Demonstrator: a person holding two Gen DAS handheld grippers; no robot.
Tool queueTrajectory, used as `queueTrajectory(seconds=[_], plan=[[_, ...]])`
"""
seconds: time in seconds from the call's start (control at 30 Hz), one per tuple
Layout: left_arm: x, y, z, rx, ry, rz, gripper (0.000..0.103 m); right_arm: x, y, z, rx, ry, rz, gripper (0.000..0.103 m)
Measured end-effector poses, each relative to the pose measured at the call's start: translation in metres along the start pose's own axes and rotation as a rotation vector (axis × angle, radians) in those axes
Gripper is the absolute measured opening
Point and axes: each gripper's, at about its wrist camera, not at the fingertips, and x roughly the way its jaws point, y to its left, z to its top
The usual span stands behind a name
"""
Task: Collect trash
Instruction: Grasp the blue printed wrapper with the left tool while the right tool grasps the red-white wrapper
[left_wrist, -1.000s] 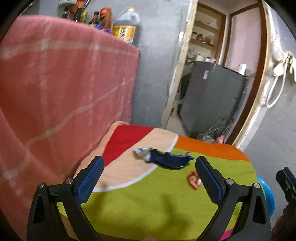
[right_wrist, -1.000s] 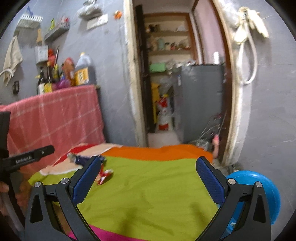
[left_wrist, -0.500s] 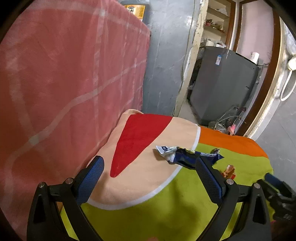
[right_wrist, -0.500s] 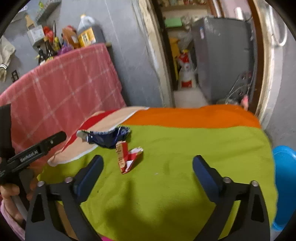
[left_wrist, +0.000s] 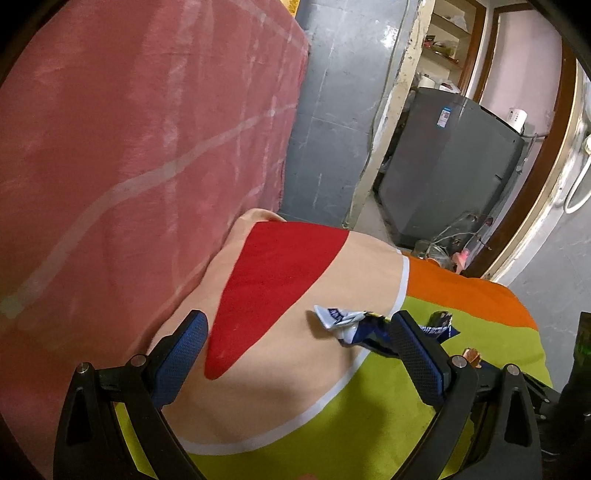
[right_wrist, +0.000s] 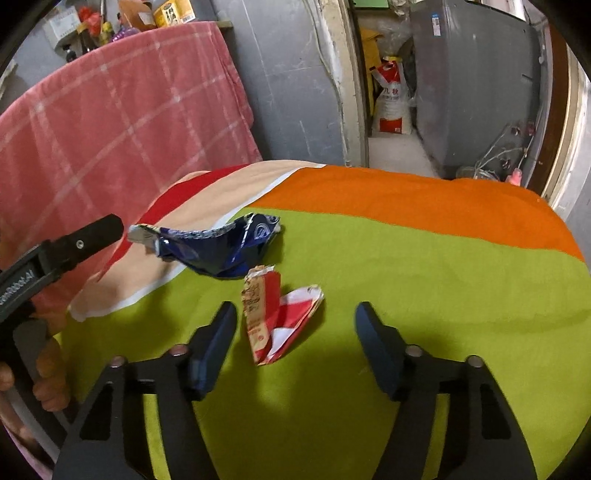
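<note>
A crumpled dark blue wrapper (right_wrist: 218, 247) lies on the table's multicoloured cloth (right_wrist: 424, 266); in the left wrist view the blue wrapper (left_wrist: 354, 326) sits just past my right fingertip. A torn red and white wrapper (right_wrist: 277, 317) lies in front of it. My right gripper (right_wrist: 295, 325) is open, its fingers on either side of the red wrapper, just above the cloth. My left gripper (left_wrist: 297, 341) is open and empty, low over the cloth's beige and red patch; it shows at the left of the right wrist view (right_wrist: 74, 243).
A pink checked blanket (left_wrist: 129, 129) hangs close on the left. Bottles stand on a shelf (right_wrist: 147, 18) above it. Beyond the table a doorway opens with a grey appliance (left_wrist: 450, 166) and a sack (right_wrist: 391, 103) inside.
Both grippers have moved forward and down toward the wrappers. The right gripper now straddles the red wrapper. The left gripper has drawn level with the blue wrapper's left end.
</note>
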Motion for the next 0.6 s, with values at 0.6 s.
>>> queueTrajectory(seconds=[0.6], plan=[[0.028, -0.028, 0.005, -0.061, 0.089, -0.069, 0.096, -0.013, -0.025, -0.005, -0.051, -0.017, -0.033, 0.013]])
